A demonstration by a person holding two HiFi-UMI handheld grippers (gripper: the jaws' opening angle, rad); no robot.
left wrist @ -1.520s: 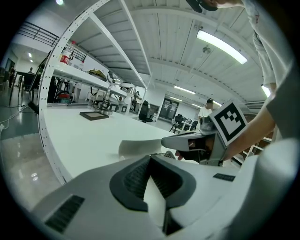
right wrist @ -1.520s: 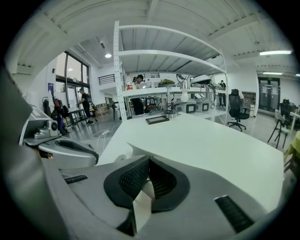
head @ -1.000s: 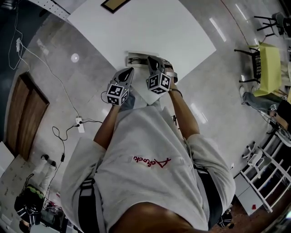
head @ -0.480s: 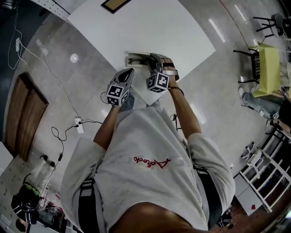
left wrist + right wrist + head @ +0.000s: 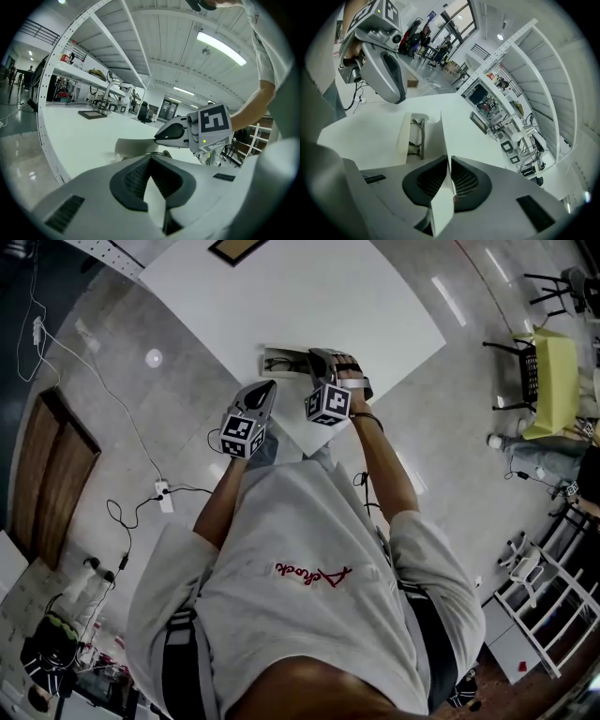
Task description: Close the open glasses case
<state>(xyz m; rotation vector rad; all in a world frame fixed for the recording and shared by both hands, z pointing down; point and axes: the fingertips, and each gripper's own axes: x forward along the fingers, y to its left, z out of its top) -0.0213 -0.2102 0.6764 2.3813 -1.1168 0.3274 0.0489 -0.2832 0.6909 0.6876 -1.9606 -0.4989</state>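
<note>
Left gripper (image 5: 150, 158) hangs back, jaws pressed together on nothing. The white glasses case (image 5: 404, 140) sits open near the tabletop (image 5: 361, 131) edge, glasses (image 5: 417, 138) inside, thin lid (image 5: 442, 136) standing up. Right gripper (image 5: 449, 161) jaws have just been closing and pinch that lid, so it's probably mid-close: next move is swinging it over the tray and pressing down.

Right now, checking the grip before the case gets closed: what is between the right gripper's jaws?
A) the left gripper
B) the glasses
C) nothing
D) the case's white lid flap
D: in its own view the right gripper, whose jaws have just been closing, pinches the upright white lid flap.
</note>
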